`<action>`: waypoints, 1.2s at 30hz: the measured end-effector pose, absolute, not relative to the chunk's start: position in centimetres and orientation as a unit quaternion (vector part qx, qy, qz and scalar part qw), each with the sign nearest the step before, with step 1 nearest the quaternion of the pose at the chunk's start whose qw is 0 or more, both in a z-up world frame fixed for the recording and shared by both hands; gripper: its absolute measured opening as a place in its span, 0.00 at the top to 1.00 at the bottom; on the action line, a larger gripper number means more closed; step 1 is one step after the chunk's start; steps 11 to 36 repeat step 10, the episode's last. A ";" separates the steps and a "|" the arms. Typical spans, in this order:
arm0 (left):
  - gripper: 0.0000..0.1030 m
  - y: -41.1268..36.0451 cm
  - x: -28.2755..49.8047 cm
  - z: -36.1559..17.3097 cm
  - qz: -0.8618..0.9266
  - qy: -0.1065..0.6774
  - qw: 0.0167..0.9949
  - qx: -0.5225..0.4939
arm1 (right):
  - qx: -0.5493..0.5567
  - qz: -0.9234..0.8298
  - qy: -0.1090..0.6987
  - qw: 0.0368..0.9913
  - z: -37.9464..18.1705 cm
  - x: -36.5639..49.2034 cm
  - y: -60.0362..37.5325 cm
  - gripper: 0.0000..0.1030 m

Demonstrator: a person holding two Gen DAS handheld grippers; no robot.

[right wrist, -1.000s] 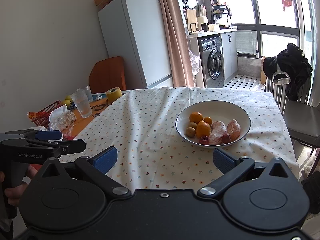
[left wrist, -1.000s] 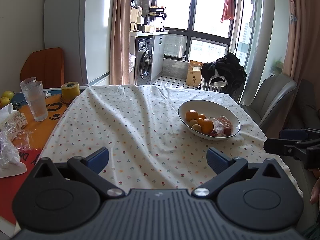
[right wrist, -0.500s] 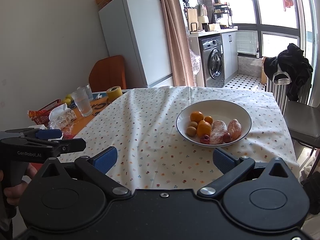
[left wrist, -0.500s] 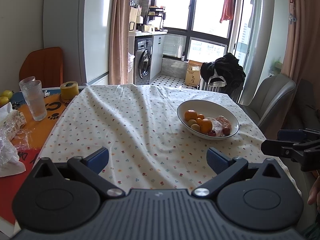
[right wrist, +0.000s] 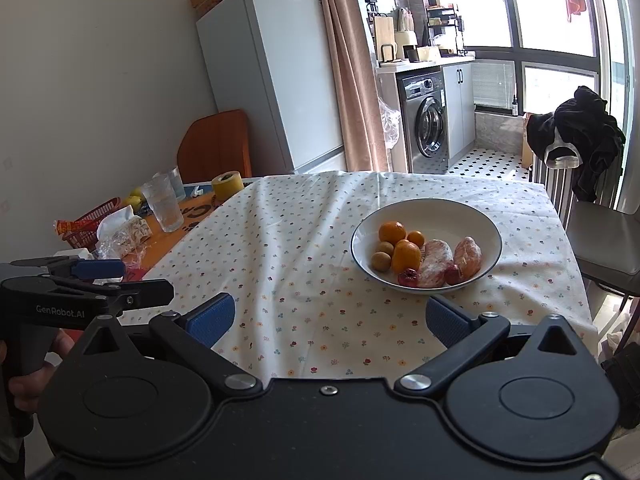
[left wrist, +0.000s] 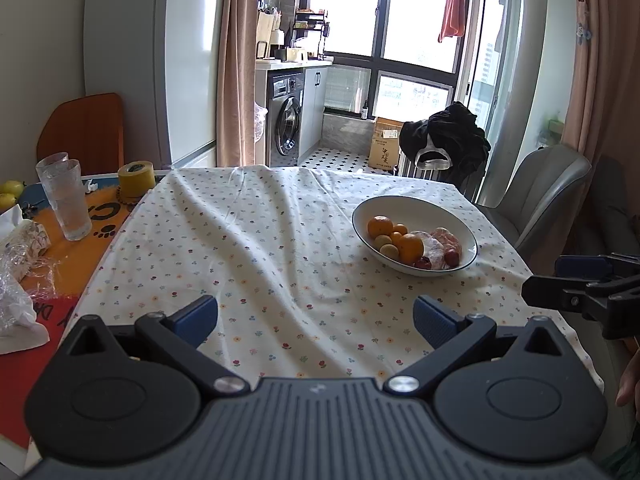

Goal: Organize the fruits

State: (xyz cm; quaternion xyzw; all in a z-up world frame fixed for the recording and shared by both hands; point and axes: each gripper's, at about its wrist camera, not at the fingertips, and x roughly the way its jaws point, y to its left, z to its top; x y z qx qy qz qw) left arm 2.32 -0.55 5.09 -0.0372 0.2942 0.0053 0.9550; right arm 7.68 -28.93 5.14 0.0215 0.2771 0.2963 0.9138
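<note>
Writing: "GenRobot.AI" in white on the body of the left gripper [right wrist: 120,280], read from the right wrist view. Partial black letters and a paw print on the orange mat [left wrist: 96,216], left of the bowl; not readable as a word.
Bowl: one white bowl [right wrist: 426,216] with a dark rim, on the flowered tablecloth [left wrist: 256,248] covering the worktop.
Fruit count, all inside the bowl: three oranges [right wrist: 406,255], two small brown-green fruits [right wrist: 380,260], two small red fruits [right wrist: 407,277], two pinkish wrapped pieces [right wrist: 436,266].
Left of the bowl, off the cloth: two stacked glasses [left wrist: 64,196], one roll of yellow tape [left wrist: 136,178], two yellow fruits [left wrist: 10,192] at the far edge.
Left jaws: spread wide, holding nothing, above the near cloth, short of the bowl.
Right gripper [right wrist: 332,318]: jaws spread wide, empty, bowl just beyond the blue pads.
</note>
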 end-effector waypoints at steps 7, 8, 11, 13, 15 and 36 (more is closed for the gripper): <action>0.00 -0.5 2.3 5.1 0.005 0.293 0.955 -0.038 | 0.021 0.297 0.277 0.914 5.1 7.7 -28.9 0.00; 0.00 -0.5 2.3 5.1 0.005 0.293 0.955 -0.038 | 0.021 0.297 0.277 0.914 5.1 7.7 -28.9 0.00; 0.00 -0.5 2.3 5.0 0.003 0.293 0.955 -0.038 | 0.022 0.296 0.277 0.914 5.2 7.7 -28.9 0.00; 0.00 -0.5 2.3 5.0 0.003 0.293 0.955 -0.038 | 0.022 0.296 0.277 0.914 5.2 7.7 -28.9 0.00; 0.00 -0.5 2.3 5.0 0.003 0.293 0.955 -0.038 | 0.022 0.296 0.277 0.914 5.2 7.7 -28.9 0.00; 0.00 -0.5 2.3 5.0 0.003 0.293 0.955 -0.038 | 0.022 0.296 0.277 0.914 5.2 7.7 -28.9 0.00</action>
